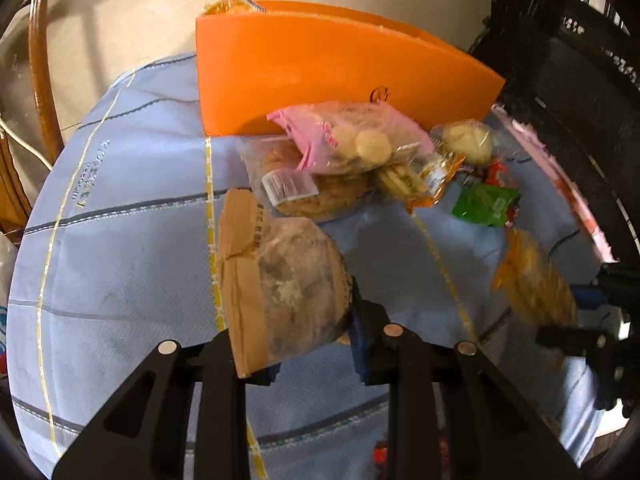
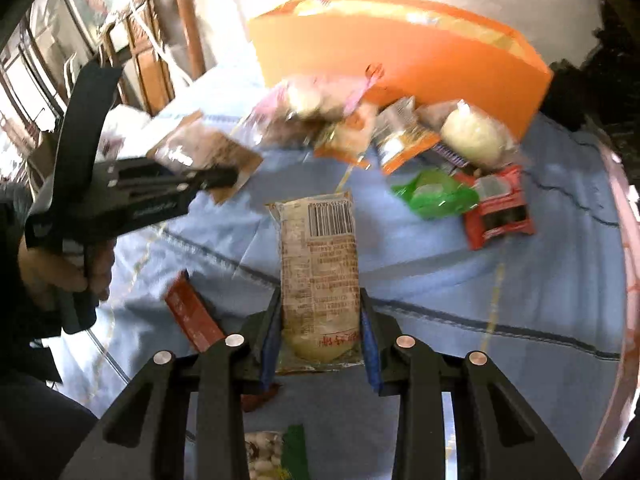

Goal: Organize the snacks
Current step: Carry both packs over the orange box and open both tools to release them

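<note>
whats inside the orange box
Little shows: the orange box faces us with its wall, and only an orange-yellow packet peeks over its back left rim. The rest of the inside is hidden.

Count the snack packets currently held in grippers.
2. The left gripper is shut on a brown-edged packet; the right gripper is shut on a barcode packet. Other snacks lie loose on the blue cloth.

Home dining corner, round table under a blue checked tablecloth [image 1: 120,248], curved wooden chair back [image 1: 42,80] beside it, tiled floor [image 1: 140,12], wooden furniture [image 2: 148,56], packaged snacks [image 1: 344,160] heaped by an orange box [image 1: 320,68]
</note>
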Tool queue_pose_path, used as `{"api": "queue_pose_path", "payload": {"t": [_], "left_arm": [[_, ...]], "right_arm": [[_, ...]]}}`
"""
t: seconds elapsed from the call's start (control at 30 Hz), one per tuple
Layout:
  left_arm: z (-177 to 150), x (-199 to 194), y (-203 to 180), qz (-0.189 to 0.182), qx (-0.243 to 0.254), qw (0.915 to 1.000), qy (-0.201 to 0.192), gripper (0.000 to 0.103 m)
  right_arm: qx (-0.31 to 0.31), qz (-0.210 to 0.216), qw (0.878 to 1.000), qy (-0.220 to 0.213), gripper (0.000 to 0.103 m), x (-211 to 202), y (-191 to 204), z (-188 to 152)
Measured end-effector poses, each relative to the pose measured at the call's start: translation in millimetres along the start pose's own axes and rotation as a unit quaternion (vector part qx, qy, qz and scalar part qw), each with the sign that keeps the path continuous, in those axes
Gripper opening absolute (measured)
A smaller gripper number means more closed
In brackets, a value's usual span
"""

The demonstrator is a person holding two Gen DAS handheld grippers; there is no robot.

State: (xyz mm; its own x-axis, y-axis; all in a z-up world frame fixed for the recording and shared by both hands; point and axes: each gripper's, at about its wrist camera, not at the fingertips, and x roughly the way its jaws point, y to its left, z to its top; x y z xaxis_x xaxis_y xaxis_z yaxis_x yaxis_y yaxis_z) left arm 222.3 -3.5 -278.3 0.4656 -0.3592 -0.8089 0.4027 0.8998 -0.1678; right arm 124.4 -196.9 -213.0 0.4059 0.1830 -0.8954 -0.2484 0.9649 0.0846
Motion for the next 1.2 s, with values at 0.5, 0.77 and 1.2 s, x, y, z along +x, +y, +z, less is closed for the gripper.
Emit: {"api": "queue_pose_path", "payload": {"t": [0.5, 0.77, 1.2], "left_arm": [[92.4, -105.9, -42.0, -0.017, 0.043, 0.9918, -0.119, 0.026], [150.2, -142.2, -60.3, 0.004, 0.060, 0.9853, -0.160, 0.026], [214.9, -140.6, -67.0, 0.029, 0.061, 0.9821, -0.176, 0.026]], "right_arm": [[0.066, -0.020, 0.988, -0.139, 0.035, -103.7, -43.4, 96.0], [0.061, -0.040, 0.979, -0.191, 0.035, -153.5, -62.1, 150.6], [0.053, -0.055, 0.977, -0.201, 0.034, -153.6, -72.9, 203.2]]}}
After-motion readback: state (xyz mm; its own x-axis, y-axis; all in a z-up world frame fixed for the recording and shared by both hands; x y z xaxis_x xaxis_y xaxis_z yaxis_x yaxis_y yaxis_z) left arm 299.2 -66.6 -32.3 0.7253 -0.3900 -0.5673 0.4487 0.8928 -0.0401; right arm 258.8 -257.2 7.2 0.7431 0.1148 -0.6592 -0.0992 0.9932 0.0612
